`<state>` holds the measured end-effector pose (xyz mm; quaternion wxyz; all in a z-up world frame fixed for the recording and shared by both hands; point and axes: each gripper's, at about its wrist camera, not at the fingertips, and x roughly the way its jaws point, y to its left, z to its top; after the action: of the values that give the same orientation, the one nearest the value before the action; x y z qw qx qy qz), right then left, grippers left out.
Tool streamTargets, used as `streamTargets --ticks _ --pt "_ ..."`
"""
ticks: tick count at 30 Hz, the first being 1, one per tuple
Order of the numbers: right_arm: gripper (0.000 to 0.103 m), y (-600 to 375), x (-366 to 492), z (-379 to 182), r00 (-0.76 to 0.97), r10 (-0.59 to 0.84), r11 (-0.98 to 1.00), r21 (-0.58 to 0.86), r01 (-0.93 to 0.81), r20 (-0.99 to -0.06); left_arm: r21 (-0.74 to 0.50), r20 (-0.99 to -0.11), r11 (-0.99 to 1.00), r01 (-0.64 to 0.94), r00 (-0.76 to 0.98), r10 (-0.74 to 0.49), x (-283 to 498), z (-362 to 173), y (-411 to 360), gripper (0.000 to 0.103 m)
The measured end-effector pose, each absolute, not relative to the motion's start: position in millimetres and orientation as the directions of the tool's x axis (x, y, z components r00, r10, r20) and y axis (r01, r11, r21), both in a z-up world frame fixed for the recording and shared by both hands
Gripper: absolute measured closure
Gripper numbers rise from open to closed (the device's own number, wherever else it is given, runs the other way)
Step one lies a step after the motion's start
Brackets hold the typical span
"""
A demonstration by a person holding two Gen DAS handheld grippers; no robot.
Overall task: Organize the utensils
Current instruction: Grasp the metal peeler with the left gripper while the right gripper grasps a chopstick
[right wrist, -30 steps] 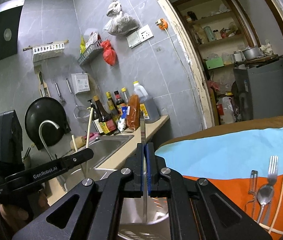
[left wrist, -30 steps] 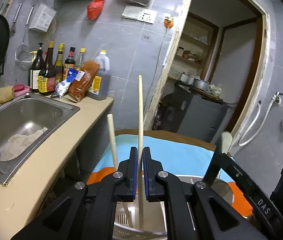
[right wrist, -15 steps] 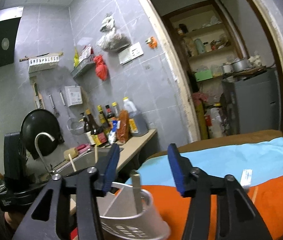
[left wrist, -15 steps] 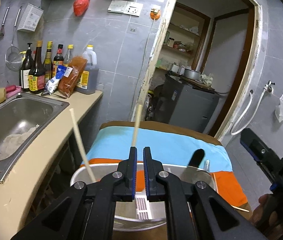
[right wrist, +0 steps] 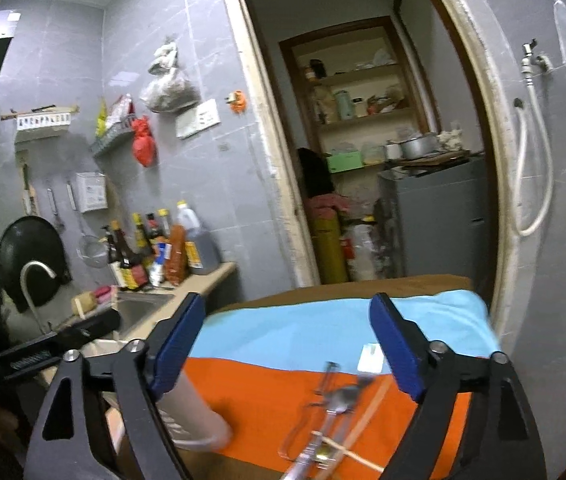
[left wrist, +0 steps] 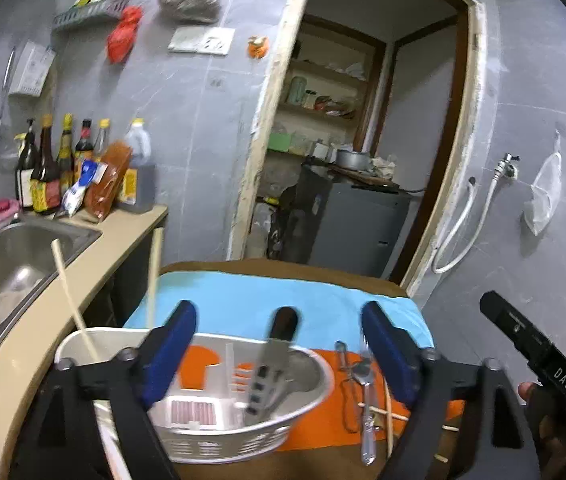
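A white slotted utensil basket (left wrist: 219,436) stands on the orange and blue cloth (left wrist: 267,304). Two chopsticks (left wrist: 71,304) and a black-handled knife (left wrist: 271,364) stand in it. My left gripper (left wrist: 279,352) is open and empty just above the basket. My right gripper (right wrist: 287,348) is open and empty over the cloth, with the basket (right wrist: 191,416) at its lower left. A fork, a spoon, a peeler and chopsticks (right wrist: 335,408) lie in a loose pile on the orange part, also in the left wrist view (left wrist: 367,396).
A steel sink (left wrist: 7,276) in a beige counter lies to the left, with sauce bottles (left wrist: 67,168) at its back. A doorway (left wrist: 347,160) with a grey cabinet is behind the table. The right gripper's body (left wrist: 539,360) is at the far right.
My left gripper opened and let go of the chopstick, which now stands in the basket. My right gripper opened, dropped the knife into the basket and swung right toward the loose utensils.
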<state>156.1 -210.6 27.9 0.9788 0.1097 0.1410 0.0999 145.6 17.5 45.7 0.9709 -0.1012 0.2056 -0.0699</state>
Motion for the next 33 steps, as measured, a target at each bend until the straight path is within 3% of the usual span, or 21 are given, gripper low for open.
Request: streamTargets --ticks 4,6,21,26,28,31,33 --pt "0.009 -240 152 25 0.942 0.183 0.97 0.21 -0.126 -0.283 -0.198 -0.369 0.973 0.115 0.911 -0.183 142 50 -9 0.004" --pt "0.004 -255 152 24 0.938 0.169 0.974 0.194 -0.112 -0.304 -0.186 -0.376 0.973 0.137 0.905 -0.199 142 48 -24 0.004" --pt "0.004 -352 174 -26 0.866 0.129 0.978 0.204 -0.031 -0.483 -0.094 -0.517 0.969 0.228 0.821 -0.244 182 10 -115 0.004" --pt "0.005 -360 195 -53 0.811 0.18 0.963 0.269 -0.029 -0.556 -0.068 -0.608 0.98 0.189 0.771 -0.19 211 -11 -130 0.02" --pt "0.006 -360 206 -66 0.788 0.211 0.949 0.314 -0.025 -0.578 -0.074 -0.649 0.984 0.163 0.742 -0.172 224 -20 -130 0.032" --pt "0.016 -356 219 -85 0.762 0.248 0.935 0.354 -0.027 -0.598 -0.107 -0.713 0.987 0.118 0.683 -0.159 244 -37 -124 0.043" --pt "0.03 -350 228 -96 0.741 0.272 0.928 0.371 -0.033 -0.614 -0.125 -0.748 0.988 0.092 0.645 -0.155 256 -46 -120 0.049"
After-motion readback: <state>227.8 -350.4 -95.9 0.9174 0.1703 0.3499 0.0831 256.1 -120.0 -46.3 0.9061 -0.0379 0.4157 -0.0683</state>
